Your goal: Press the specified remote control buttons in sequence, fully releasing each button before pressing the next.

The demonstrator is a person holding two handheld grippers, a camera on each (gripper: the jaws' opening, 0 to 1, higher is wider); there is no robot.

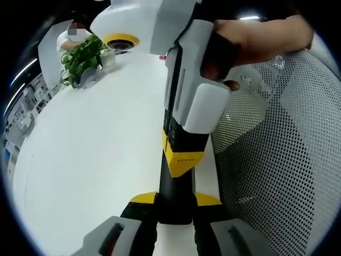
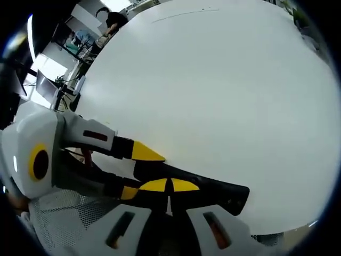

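Left gripper view: you hold the left gripper (image 1: 176, 200) with its two yellow-tipped fingers pinching the remote control (image 1: 173, 186), one finger against each long side of the black body. The remote runs straight out between those fingers and away from them, above the white table (image 1: 96, 160). Beyond the left fingertips, the right gripper (image 1: 184, 160) comes down from the far side, held by your hand (image 1: 256, 34). Its yellow tip rests on the upper face of the remote. To the right of the fingers stands one mesh chair (image 1: 282, 149). Far ahead and to the left stands one potted plant (image 1: 80, 58) on the table. Right gripper view: the right gripper (image 2: 170, 185) has its two fingers pressed together, tip to tip, and set against the remote control (image 2: 224, 194). The remote's free end reaches out to the right of these fingers, over the table (image 2: 213, 96). To the left of them, the left gripper (image 2: 137, 172) clamps the remote's other end between its yellow tips. Count: one remote control, two grippers, one hand, one chair, one plant, one table.
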